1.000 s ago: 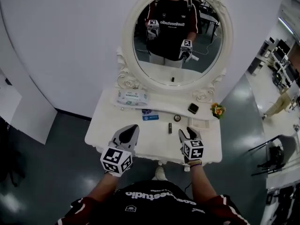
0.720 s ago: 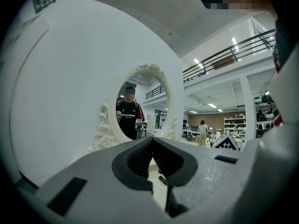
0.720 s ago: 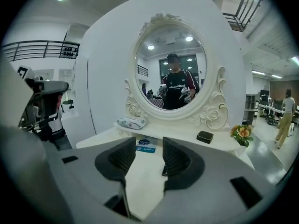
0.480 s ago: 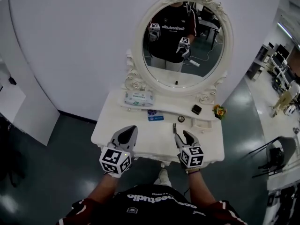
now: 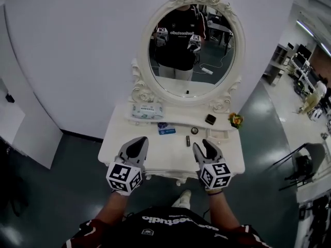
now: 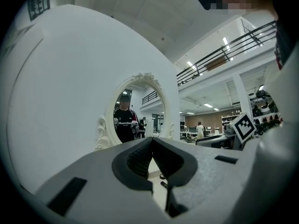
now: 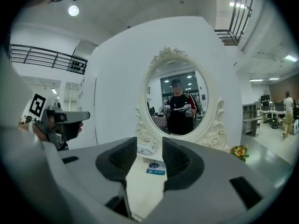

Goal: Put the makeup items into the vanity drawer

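My left tongs (image 5: 139, 141) clenched, tips meeting, nothing between; my right tongs (image 5: 203, 144) released, jaws apart, just been narrowing a little, nothing between; both held over near edge of white vanity top (image 5: 155, 151), pointing toward oval mirror (image 5: 189, 61). Makeup items lie on vanity top, untouched: small dark tube (image 5: 187, 141) beyond tips, between my two tongs; round pot (image 5: 194, 130) and blue packet (image 5: 166, 130) behind it; black square compact (image 5: 210, 119) farther back at right; tissue pack (image 5: 147, 110) back left; flowers (image 5: 236, 120) at right corner.
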